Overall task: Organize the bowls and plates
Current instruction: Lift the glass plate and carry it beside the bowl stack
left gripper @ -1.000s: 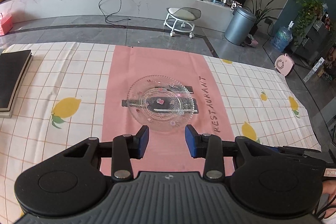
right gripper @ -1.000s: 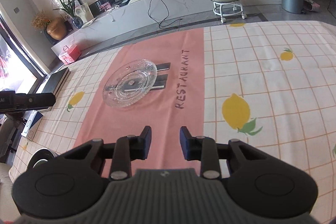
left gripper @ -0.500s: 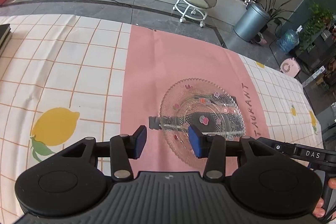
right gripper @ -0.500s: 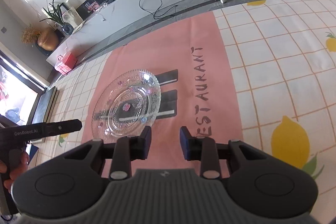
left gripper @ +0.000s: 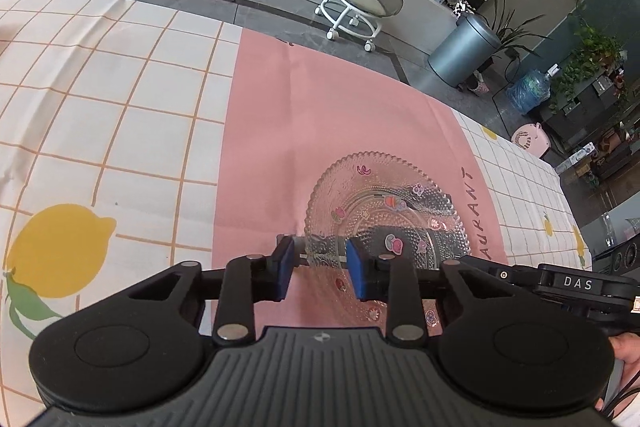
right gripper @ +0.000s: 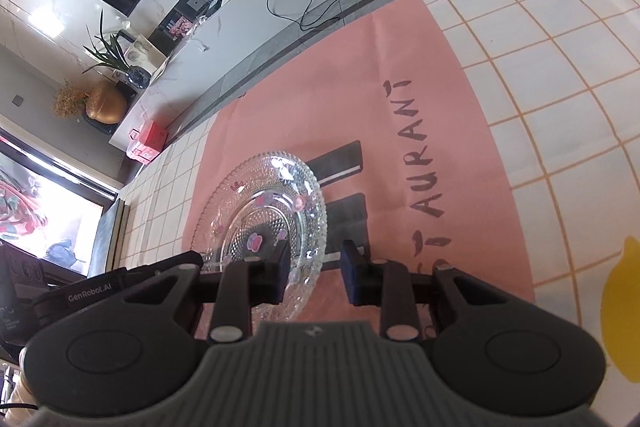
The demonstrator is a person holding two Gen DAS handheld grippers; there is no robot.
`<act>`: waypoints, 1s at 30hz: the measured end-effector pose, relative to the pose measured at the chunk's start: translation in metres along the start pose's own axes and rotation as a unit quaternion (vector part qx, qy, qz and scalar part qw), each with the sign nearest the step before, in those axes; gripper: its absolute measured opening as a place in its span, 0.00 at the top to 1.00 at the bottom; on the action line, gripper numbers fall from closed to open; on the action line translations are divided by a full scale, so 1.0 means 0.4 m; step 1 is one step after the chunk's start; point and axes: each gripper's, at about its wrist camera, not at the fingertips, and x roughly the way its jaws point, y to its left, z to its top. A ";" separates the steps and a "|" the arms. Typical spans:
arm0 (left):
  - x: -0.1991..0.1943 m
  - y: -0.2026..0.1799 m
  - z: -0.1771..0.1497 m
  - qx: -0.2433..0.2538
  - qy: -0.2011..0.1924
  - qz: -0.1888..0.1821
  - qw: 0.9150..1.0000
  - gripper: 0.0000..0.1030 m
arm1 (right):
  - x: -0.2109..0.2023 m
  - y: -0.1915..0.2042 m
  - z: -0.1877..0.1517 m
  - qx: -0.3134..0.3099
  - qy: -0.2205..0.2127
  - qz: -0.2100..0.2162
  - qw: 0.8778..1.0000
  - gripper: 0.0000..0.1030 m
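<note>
A clear glass plate [left gripper: 384,211] with small pink stickers lies on the pink runner [left gripper: 320,131] of the tablecloth. My left gripper [left gripper: 318,267] is open, and the plate's near-left rim sits between its blue pads. My right gripper [right gripper: 312,269] is open, and the plate's near-right rim [right gripper: 316,227] sits between its pads. The plate also shows in the right wrist view [right gripper: 264,211]. Neither gripper is closed on it.
The checked lemon tablecloth [left gripper: 100,131] spreads on both sides of the runner. The table's far edge [left gripper: 320,39] drops to a grey floor with a white stool [left gripper: 360,7] and a bin [left gripper: 464,55]. A dark tray [right gripper: 110,231] lies far left.
Both grippers have moved forward and down to the plate, one from each side, until its rim lies between their pads. The plate has not moved.
</note>
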 end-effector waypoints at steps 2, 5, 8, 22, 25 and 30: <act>0.001 -0.008 -0.001 0.004 0.000 0.005 1.000 0.81 | 0.004 -0.004 -0.005 0.010 0.000 0.012 1.000 0.85; 0.000 -0.022 -0.006 0.011 -0.006 0.023 1.000 0.87 | 0.004 -0.006 -0.011 0.015 -0.006 0.006 1.000 0.94; -0.006 -0.029 -0.008 0.014 -0.007 0.027 1.000 0.87 | -0.003 -0.006 -0.014 0.014 -0.006 0.005 1.000 0.95; -0.149 -0.170 -0.024 0.068 -0.025 0.047 0.996 0.87 | -0.143 -0.003 -0.053 0.039 -0.019 0.042 0.998 0.94; -0.200 -0.223 -0.032 0.078 -0.036 0.044 0.995 0.87 | -0.195 0.000 -0.071 0.047 -0.029 0.052 0.997 0.94; -0.275 -0.321 -0.074 0.092 -0.052 0.047 0.993 0.87 | -0.298 -0.013 -0.107 0.065 -0.043 0.076 0.994 0.94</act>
